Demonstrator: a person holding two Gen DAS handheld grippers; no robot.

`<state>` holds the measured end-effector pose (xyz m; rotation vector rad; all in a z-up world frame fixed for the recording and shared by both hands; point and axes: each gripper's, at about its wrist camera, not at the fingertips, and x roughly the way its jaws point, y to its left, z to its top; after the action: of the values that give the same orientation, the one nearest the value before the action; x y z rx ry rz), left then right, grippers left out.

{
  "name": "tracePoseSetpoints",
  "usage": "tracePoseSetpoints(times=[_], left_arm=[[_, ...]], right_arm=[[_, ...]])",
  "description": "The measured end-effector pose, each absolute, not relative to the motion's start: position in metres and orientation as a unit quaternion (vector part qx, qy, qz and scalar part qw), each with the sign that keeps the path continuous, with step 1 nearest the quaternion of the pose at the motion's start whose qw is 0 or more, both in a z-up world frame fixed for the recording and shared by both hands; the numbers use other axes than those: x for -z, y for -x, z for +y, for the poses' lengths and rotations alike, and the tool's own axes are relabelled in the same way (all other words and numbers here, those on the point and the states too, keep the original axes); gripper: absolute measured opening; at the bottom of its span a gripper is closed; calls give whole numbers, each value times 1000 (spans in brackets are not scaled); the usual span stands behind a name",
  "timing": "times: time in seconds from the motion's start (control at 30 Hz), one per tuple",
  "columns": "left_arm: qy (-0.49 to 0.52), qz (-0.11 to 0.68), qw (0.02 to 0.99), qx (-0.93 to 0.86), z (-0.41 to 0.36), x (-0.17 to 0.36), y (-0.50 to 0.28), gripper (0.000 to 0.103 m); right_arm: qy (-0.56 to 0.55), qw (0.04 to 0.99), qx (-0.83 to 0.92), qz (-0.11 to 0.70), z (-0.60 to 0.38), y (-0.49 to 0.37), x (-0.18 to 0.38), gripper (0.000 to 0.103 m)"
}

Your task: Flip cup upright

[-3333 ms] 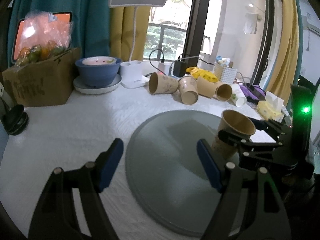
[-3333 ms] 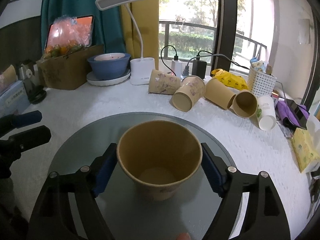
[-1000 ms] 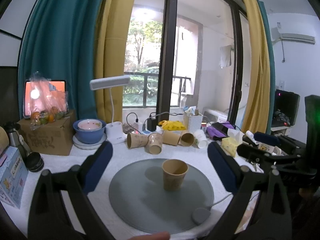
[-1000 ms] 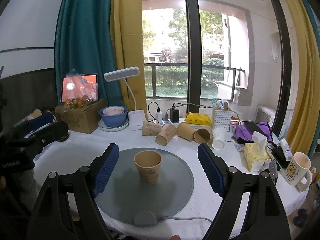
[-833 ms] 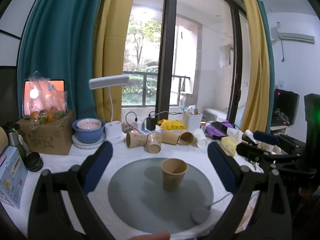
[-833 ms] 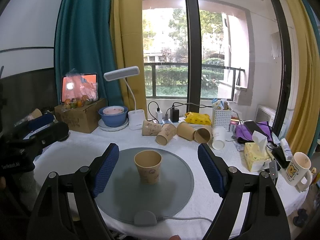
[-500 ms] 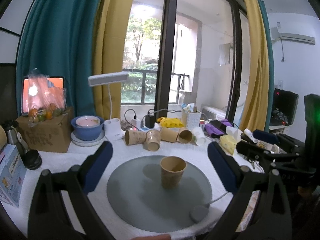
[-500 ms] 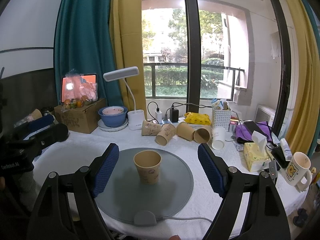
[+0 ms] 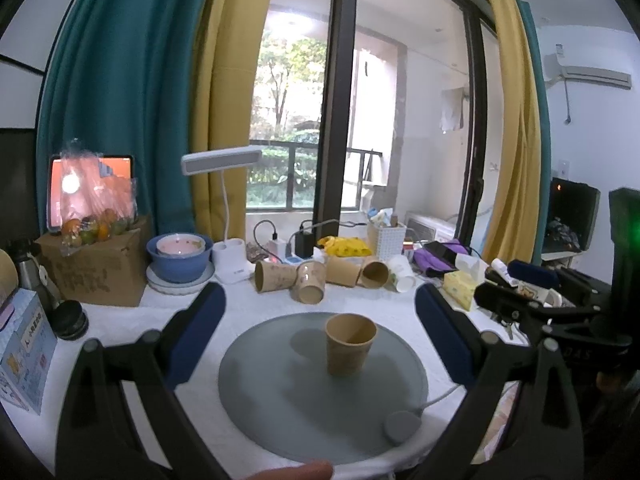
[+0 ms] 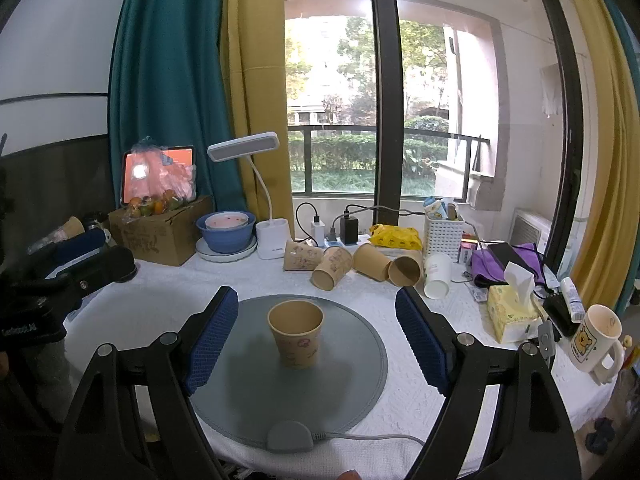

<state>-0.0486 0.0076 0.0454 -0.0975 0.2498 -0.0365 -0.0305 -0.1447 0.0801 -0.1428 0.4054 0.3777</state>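
Observation:
A brown paper cup (image 9: 349, 345) (image 10: 296, 337) stands upright, mouth up, near the middle of a round grey mat (image 9: 280, 392) (image 10: 248, 396) on the white table. My left gripper (image 9: 320, 336) is open and empty, held back from the table with the cup between its blue pads in the view. My right gripper (image 10: 316, 336) is open and empty too, also pulled back. The right gripper shows at the right of the left wrist view (image 9: 516, 304). The left gripper shows at the left of the right wrist view (image 10: 80, 264).
Several paper cups (image 10: 332, 268) lie on their sides behind the mat. A desk lamp (image 10: 272, 244), a blue bowl (image 10: 226, 234), a cardboard box of fruit (image 10: 160, 228), a tissue box (image 10: 514, 314) and a bear mug (image 10: 596, 338) stand around the table.
3.3 s ago my right gripper held the cup over the mat. It has let go, and both grippers have pulled back. The left view shifted slightly in the last second.

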Motion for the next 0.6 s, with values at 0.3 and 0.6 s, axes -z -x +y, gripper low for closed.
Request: tracePoseSetpoints(times=[0.3, 0.6], left_arm=[[47, 122, 991, 16, 9, -48, 50, 97], [44, 117, 992, 13, 10, -49, 50, 97]], right_arm=[[70, 959, -187, 201, -144, 31, -80, 84], [71, 959, -186, 201, -144, 31, -80, 84]])
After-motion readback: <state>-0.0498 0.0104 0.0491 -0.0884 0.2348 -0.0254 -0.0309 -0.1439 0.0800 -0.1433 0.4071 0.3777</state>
